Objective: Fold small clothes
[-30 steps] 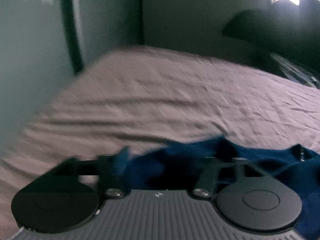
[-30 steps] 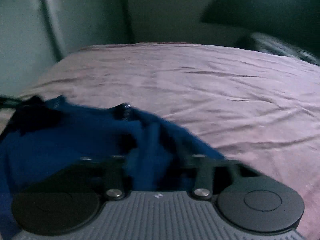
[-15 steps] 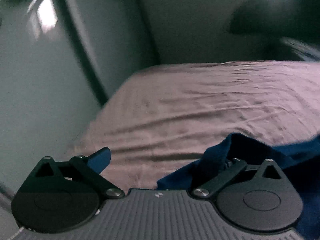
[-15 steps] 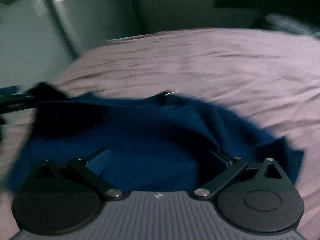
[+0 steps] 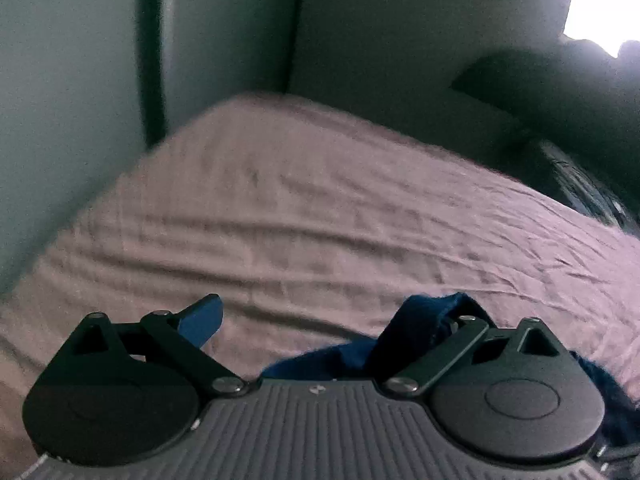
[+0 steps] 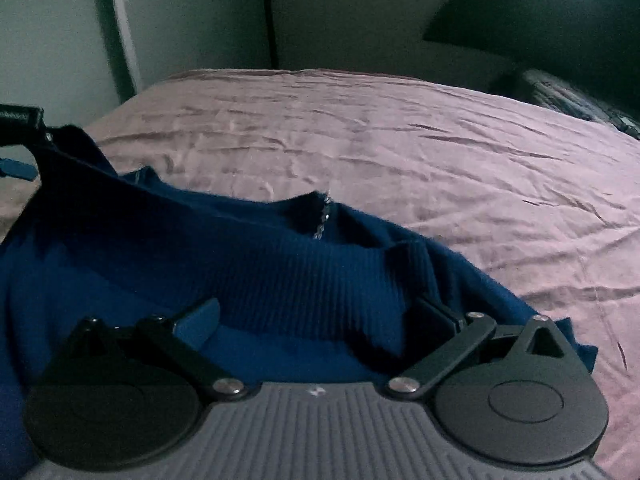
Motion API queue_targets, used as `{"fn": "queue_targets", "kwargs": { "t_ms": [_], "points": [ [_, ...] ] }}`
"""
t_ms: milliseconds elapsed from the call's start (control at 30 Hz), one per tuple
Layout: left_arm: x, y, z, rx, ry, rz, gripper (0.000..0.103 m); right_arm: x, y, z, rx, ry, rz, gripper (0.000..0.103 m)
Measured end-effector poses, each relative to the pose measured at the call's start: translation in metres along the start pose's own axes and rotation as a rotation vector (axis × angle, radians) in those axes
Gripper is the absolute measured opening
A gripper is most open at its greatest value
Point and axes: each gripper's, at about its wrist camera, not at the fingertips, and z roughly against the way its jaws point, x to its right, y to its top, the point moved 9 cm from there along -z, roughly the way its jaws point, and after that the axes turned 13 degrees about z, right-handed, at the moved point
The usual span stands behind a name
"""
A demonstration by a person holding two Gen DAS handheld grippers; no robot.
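Observation:
A dark blue ribbed knit garment [image 6: 280, 280] lies on the mauve bedsheet [image 6: 440, 152], with a small row of beads at its neckline. My right gripper [image 6: 320, 316] is open, its fingers spread over the garment's near edge. My left gripper [image 5: 332, 316] is open too; a fold of the blue garment [image 5: 420, 324] drapes over its right finger, and its left fingertip [image 5: 200, 320] stands bare over the sheet. The left gripper also shows at the left edge of the right wrist view [image 6: 20, 136], with cloth hanging from it.
The bed [image 5: 320, 220] fills both views. A pale wall with a dark vertical frame [image 5: 152, 52] stands at the left and back. Dark pillows and a patterned dark cloth [image 6: 560, 96] lie at the far right.
Both grippers went from shut on the garment to open. The garment has dropped and spread out on the sheet. The left view swung left, then back toward the bed.

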Motion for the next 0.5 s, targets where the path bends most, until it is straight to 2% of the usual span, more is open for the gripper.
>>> {"fn": "queue_targets", "kwargs": {
  "t_ms": [33, 100, 133, 167, 200, 233, 267, 300, 333, 400, 467, 500],
  "points": [
    [0.004, -0.001, 0.007, 0.043, 0.016, -0.057, 0.102, 0.002, 0.003, 0.004, 0.017, -0.037, -0.003, 0.103],
    [0.012, -0.005, 0.015, 0.156, 0.114, -0.212, 0.103, 0.000, 0.009, 0.012, 0.065, -0.093, 0.020, 0.103],
    [0.012, -0.008, 0.009, 0.155, 0.167, -0.263, 0.103, -0.002, 0.010, 0.018, 0.088, -0.102, 0.037, 0.103],
    [0.010, -0.011, -0.002, 0.095, 0.204, -0.275, 0.103, -0.006, 0.010, 0.017, 0.088, -0.087, 0.060, 0.103],
    [0.006, -0.015, -0.015, -0.002, 0.192, -0.239, 0.100, -0.008, 0.008, 0.011, 0.055, -0.073, 0.082, 0.103],
    [0.003, -0.018, -0.021, -0.077, 0.137, -0.170, 0.097, -0.008, 0.006, 0.007, 0.016, -0.076, 0.096, 0.103],
    [-0.001, -0.020, -0.025, -0.156, 0.035, -0.064, 0.096, -0.005, 0.001, -0.003, -0.021, -0.084, 0.094, 0.103],
    [-0.008, -0.019, -0.026, -0.226, -0.084, 0.081, 0.093, -0.002, 0.000, -0.004, -0.009, -0.071, 0.069, 0.103],
    [-0.013, -0.016, -0.023, -0.250, -0.169, 0.196, 0.091, 0.004, -0.001, -0.003, -0.002, -0.061, 0.029, 0.103],
    [-0.024, -0.002, -0.015, -0.249, -0.349, 0.404, 0.094, 0.015, -0.002, -0.004, -0.004, -0.067, -0.029, 0.103],
    [-0.030, 0.012, -0.003, -0.225, -0.446, 0.475, 0.095, 0.016, -0.004, -0.007, 0.004, -0.049, -0.051, 0.103],
    [-0.031, 0.017, 0.005, -0.205, -0.461, 0.476, 0.095, 0.016, -0.004, -0.007, 0.011, -0.052, -0.042, 0.103]
  ]
}}
